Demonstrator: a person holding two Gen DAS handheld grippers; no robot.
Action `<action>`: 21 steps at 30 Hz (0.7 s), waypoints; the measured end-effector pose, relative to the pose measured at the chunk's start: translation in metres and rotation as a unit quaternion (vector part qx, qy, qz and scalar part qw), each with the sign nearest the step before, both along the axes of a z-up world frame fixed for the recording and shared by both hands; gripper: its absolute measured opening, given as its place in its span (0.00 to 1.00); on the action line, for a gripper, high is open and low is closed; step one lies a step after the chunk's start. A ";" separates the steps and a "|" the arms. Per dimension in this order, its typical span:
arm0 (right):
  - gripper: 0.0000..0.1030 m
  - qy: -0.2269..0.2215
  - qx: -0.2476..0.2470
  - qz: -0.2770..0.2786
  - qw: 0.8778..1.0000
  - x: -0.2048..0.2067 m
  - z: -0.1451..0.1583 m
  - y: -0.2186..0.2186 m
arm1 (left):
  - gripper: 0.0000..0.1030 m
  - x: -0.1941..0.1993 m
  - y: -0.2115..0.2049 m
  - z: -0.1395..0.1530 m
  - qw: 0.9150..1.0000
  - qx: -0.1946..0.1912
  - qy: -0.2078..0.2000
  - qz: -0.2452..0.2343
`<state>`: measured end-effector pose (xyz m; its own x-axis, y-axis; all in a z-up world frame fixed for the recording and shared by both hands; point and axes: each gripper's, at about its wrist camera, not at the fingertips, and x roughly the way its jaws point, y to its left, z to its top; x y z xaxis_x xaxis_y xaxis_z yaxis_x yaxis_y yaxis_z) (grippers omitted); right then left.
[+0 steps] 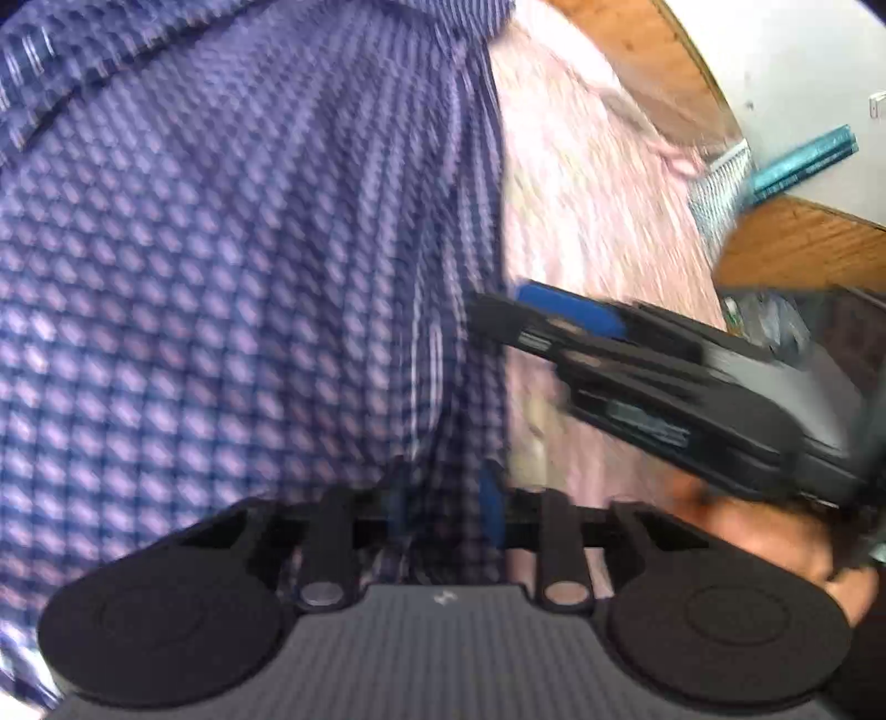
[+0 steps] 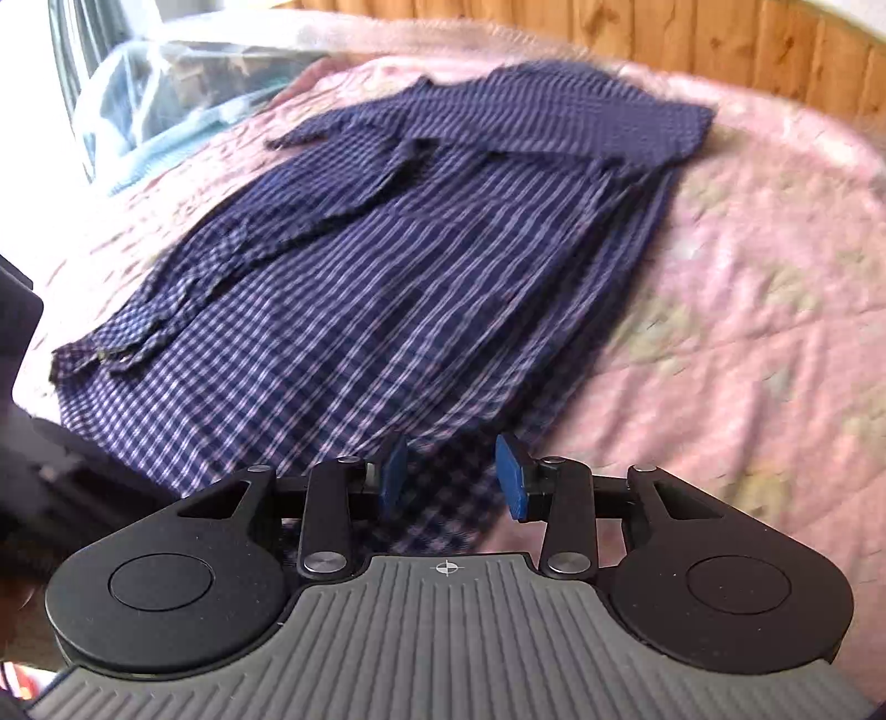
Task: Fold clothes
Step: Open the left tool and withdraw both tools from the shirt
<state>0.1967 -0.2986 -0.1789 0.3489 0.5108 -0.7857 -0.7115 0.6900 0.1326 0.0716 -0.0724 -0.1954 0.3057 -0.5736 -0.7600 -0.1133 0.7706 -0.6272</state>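
Observation:
A dark blue checked shirt [image 2: 415, 249] lies spread lengthwise on a pink quilted bedspread [image 2: 720, 277], with a sleeve folded across its left side. My right gripper [image 2: 451, 482] stands open just above the shirt's near hem, and checked cloth shows below the gap between its blue pads [image 2: 512, 487]. In the left wrist view the shirt [image 1: 221, 277] fills the left half, very close and blurred. My left gripper [image 1: 446, 498] has its fingers apart with shirt cloth lying between and over them. The right gripper [image 1: 637, 365] reaches in from the right beside the shirt's edge.
A wooden headboard [image 2: 720, 44] runs along the far side of the bed. A clear plastic bag [image 2: 194, 83] and light blue cloth [image 2: 138, 160] sit at the far left. A teal book [image 1: 803, 160] rests on a wooden ledge. A hand [image 1: 775, 543] holds the right gripper.

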 end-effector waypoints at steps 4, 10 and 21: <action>0.37 0.017 -0.030 0.019 0.999 -0.014 -0.008 -0.008 | 0.05 -0.025 -0.012 0.002 1.000 -0.008 0.017 -0.003; 0.43 0.024 -0.063 0.010 0.998 -0.004 0.011 -0.021 | 0.23 -0.037 0.047 0.041 0.999 -0.035 -0.022 0.026; 0.60 -0.113 -0.029 0.091 0.989 0.070 0.057 0.098 | 0.68 0.051 0.255 0.084 0.931 -0.058 -0.082 0.351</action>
<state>0.2663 -0.2003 -0.1224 0.4256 0.5379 -0.7277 -0.8316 0.5496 -0.0801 0.1226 0.1823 -0.1118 0.7419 -0.2647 -0.6161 -0.4590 0.4692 -0.7544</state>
